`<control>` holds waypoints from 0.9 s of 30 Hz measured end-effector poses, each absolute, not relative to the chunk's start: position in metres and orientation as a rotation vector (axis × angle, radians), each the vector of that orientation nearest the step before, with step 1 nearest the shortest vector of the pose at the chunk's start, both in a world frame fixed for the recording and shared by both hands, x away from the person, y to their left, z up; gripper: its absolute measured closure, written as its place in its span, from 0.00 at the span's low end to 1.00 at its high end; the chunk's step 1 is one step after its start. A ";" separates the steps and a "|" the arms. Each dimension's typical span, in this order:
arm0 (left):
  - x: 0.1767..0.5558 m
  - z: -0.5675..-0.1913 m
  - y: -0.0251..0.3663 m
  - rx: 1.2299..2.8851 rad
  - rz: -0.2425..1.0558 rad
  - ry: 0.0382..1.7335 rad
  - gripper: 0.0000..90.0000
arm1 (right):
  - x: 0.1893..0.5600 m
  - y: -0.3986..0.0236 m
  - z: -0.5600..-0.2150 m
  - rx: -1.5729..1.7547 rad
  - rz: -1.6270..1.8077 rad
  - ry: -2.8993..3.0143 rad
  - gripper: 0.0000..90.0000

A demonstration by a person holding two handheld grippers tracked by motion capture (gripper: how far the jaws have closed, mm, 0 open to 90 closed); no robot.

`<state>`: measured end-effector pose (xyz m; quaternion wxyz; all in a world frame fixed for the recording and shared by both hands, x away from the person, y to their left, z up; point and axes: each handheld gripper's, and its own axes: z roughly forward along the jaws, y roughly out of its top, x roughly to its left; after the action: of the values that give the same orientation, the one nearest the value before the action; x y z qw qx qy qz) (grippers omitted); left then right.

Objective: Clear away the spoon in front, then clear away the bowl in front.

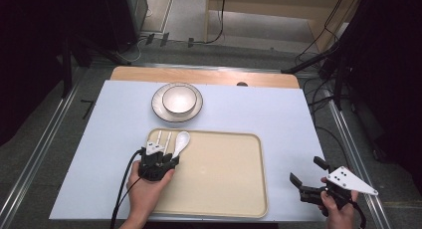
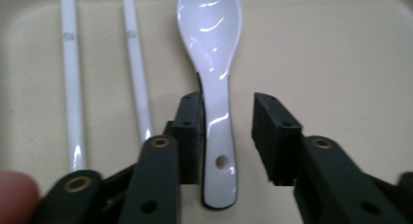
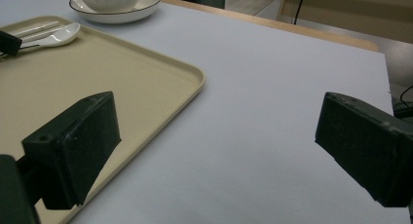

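Lying handle-first between the parted jaws of the left gripper [image 2: 226,131], the white spoon [image 2: 214,83] rests on the tray [image 1: 234,189] just beside two chopsticks [image 2: 70,87], apparently just set down or about to be pinched, while the right gripper [image 1: 311,181] waits wide open and empty off the tray's edge.

The left gripper [image 1: 160,150] sits over the near-left corner of the beige tray [image 1: 234,189], at the handle of a white spoon [image 1: 180,143]; two white chopsticks [image 1: 163,138] lie just beside it. Beyond it a bowl [image 1: 178,99] stands on a plate [image 1: 158,109]. The right gripper [image 1: 308,175] hangs well off to its right, jaws apart.
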<state>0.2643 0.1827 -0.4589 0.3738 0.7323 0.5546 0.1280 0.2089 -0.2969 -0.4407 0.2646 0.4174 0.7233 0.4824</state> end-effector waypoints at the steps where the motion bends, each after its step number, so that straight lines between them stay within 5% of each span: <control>1: 0.264 -0.456 0.183 1.866 0.323 1.411 0.64 | 0.209 -0.297 -0.441 1.130 1.303 1.955 0.03; 6: 0.260 -0.444 0.185 1.837 0.332 1.356 0.38 | 0.209 -0.298 -0.441 1.132 1.304 1.953 0.03; 11: 0.259 -0.437 0.192 1.820 0.279 1.260 0.00 | 0.210 -0.296 -0.441 1.128 1.302 1.957 0.03; 27: 0.271 -0.414 0.217 1.775 0.320 1.189 0.00 | 0.210 -0.294 -0.440 1.119 1.304 1.954 0.03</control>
<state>0.2710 0.2165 -0.4141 0.4713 0.7247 0.4853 0.1307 0.2096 -0.2939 -0.4404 0.2664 0.4146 0.7239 0.4828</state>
